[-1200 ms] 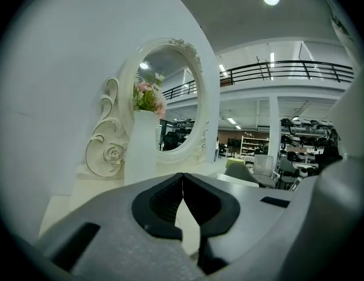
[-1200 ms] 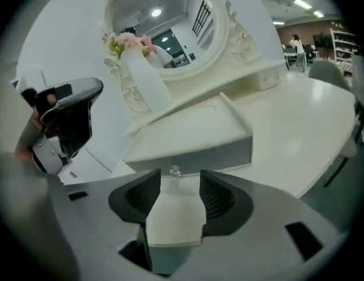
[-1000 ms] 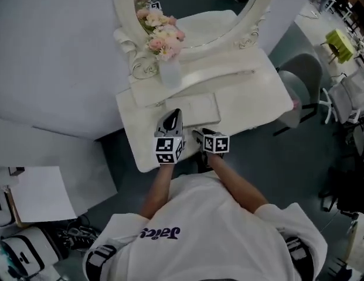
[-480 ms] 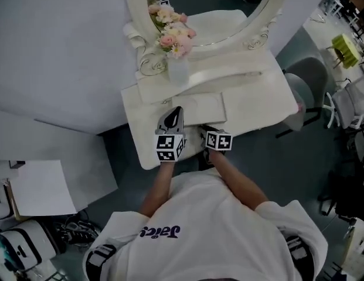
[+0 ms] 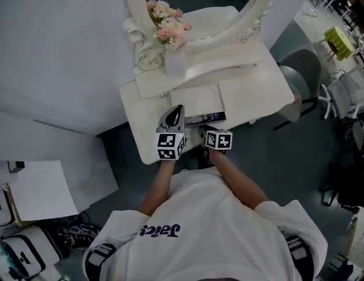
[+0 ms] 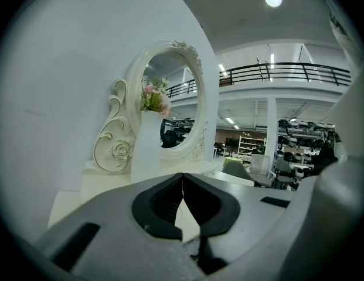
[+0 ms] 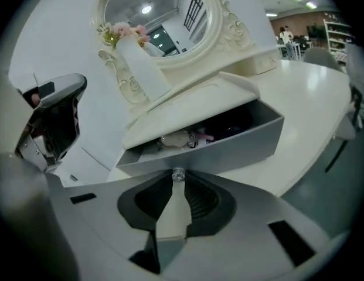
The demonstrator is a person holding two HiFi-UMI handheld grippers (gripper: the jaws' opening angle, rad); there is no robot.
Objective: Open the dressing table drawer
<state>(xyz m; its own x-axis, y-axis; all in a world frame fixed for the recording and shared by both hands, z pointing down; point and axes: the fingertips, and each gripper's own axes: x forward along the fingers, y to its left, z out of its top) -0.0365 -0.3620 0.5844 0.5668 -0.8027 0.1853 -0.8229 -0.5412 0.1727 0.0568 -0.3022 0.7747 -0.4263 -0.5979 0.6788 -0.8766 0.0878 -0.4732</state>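
Observation:
The cream dressing table (image 5: 264,101) carries a low drawer box (image 5: 196,98) below its oval mirror (image 5: 199,4). The drawer (image 7: 228,148) stands partly pulled out, and small items show in its dark inside (image 7: 187,138). My right gripper (image 7: 177,177) is shut on the drawer's small clear knob (image 7: 178,174); in the head view it sits at the table's front edge (image 5: 206,131). My left gripper (image 5: 177,110) hovers over the tabletop just left of the drawer. Its jaws (image 6: 182,177) are shut with nothing between them.
A white vase of pink flowers (image 5: 173,60) stands at the mirror's left foot. A grey chair (image 5: 305,75) is right of the table, and a white wall runs along its left. Papers (image 5: 44,192) and bags lie on the floor at lower left.
The drawer has slid out toward me, and a dark gap now shows under the box's top. The left gripper has stayed in place.

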